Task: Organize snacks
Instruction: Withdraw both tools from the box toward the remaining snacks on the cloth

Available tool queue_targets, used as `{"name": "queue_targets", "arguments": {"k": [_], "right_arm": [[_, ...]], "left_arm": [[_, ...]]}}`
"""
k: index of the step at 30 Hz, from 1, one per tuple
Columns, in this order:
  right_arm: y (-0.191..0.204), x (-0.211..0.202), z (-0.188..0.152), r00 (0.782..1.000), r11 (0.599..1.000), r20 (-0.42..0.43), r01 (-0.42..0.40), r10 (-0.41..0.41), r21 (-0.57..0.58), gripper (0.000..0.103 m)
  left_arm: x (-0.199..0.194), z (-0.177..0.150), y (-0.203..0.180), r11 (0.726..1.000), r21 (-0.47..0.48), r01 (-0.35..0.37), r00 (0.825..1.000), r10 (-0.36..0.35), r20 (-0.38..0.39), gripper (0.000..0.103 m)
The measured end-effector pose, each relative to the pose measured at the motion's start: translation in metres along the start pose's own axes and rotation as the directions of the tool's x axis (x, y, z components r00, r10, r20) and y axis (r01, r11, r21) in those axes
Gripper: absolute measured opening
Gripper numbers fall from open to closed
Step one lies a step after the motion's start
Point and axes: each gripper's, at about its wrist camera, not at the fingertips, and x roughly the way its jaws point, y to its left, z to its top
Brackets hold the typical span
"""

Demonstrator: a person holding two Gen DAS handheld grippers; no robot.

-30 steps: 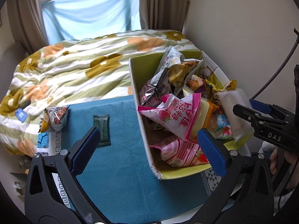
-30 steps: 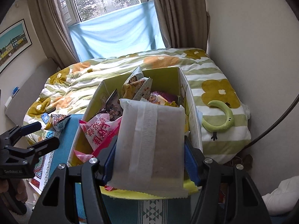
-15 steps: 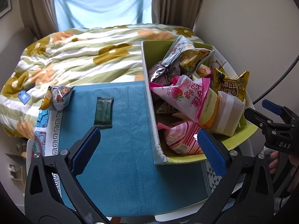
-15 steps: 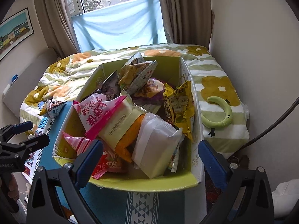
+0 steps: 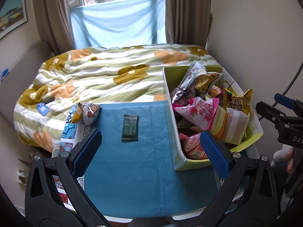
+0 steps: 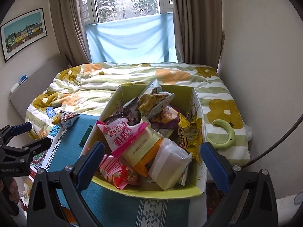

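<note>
A green cardboard box [image 5: 175,132] [image 6: 161,193] stands on the right of the blue table cloth [image 5: 144,170], packed with several snack bags. A white packet [image 6: 170,167] [image 5: 235,126] lies at its near right corner. A dark green packet [image 5: 130,128] lies flat on the cloth, and a crumpled foil bag [image 5: 87,112] [image 6: 66,118] sits at the far left edge. My left gripper [image 5: 151,155] is open and empty above the cloth. My right gripper [image 6: 152,165] is open and empty, hovering over the box's near end.
A bed with a flowered quilt [image 5: 113,75] lies behind the table, with a green curved toy [image 6: 223,137] on it. A wall [image 5: 255,37] is close on the right. The table's front edge [image 5: 132,220] is near me.
My right gripper opened and let the white packet drop into the box, then drew back. My left gripper pulled back and up, so more of the cloth shows.
</note>
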Motion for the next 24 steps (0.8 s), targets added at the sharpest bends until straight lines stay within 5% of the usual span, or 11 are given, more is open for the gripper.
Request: {"name": "queue_targets", "arguments": {"k": [14,24], "right_arm": [[0.107,0.004,0.013,0.999,1.000,0.042,0.008,-0.008,0.001,0.101],[0.203,0.056,0.030,1.000,0.999,-0.005,-0.005,0.005,0.034,0.101]], "left_arm": [[-0.009,-0.002,0.127,0.999,0.001,0.039,0.999,-0.039,0.037,0.103],[0.026,0.022,0.232,0.994,0.075,0.076,0.997,-0.077,0.017,0.103]]}}
